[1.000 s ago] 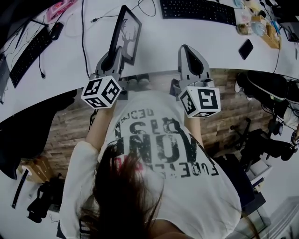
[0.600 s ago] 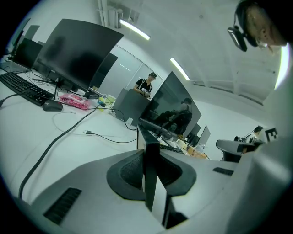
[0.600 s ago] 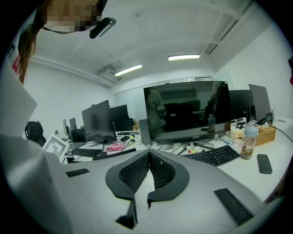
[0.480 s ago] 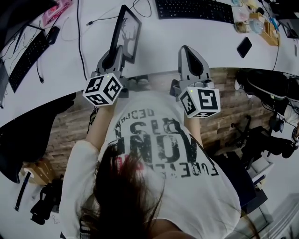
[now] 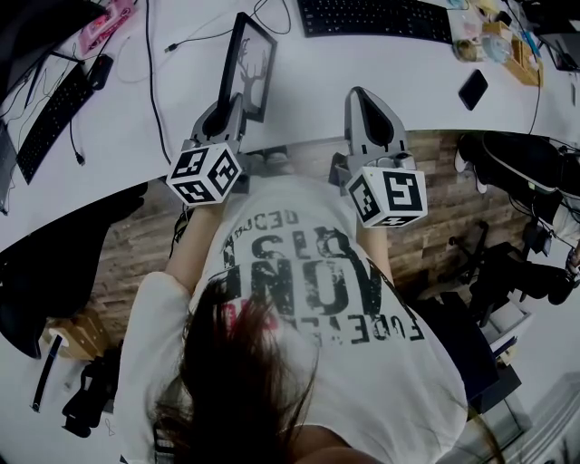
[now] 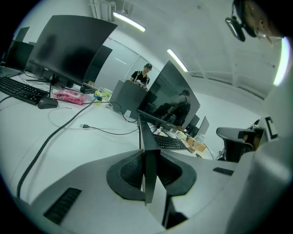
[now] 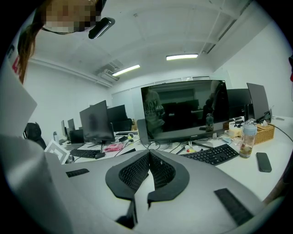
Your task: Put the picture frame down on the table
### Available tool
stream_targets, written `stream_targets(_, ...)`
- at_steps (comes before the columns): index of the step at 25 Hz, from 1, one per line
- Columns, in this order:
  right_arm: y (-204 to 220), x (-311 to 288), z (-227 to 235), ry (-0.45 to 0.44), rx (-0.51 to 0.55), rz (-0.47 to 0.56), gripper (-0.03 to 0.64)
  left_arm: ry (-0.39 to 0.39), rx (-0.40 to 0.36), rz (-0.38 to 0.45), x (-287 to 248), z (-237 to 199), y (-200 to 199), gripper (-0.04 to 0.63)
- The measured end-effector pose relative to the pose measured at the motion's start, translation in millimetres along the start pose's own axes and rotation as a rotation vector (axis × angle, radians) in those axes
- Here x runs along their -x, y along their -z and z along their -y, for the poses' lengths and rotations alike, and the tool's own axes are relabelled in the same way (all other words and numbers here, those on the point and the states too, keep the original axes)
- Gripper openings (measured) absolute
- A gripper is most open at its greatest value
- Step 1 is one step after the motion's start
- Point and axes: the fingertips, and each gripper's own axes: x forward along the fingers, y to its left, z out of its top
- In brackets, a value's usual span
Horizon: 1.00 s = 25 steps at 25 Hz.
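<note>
Nearest the camera is the person's white T-shirt with dark print [image 5: 308,290], and the two grey grippers reach forward from it. The left gripper [image 5: 228,107] clamps the near bottom corner of a black-rimmed rectangular picture frame [image 5: 249,65], holding it upright on edge and tilted over the white table [image 5: 308,91]; whether the frame touches the surface is unclear. The right gripper [image 5: 361,98], just beside it at the table's edge, has its jaws pressed together on nothing. Farther back lie a black keyboard [image 5: 376,18] and a black phone [image 5: 475,89].
</note>
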Motion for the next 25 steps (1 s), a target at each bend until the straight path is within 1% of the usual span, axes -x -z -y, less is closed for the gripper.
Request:
stream_targets(5,3.7,-4.9,16.3,0.006,-0.007,-0.005,0.000,0.003,-0.009,-0.055,-19.1,5.9,15.1,0.043)
stream_targets(11,4.0,-3.4,18.7,0.012,-0.011,-0.002,0.000,0.007,0.001,-0.095,-22.4,3.7,27.6,0.043)
stream_targets(25,6.2,-2.4,16.8,0.016,-0.018,-0.008,0.000,-0.022,-0.007,-0.121,-20.9,-7.9,31.1,0.043)
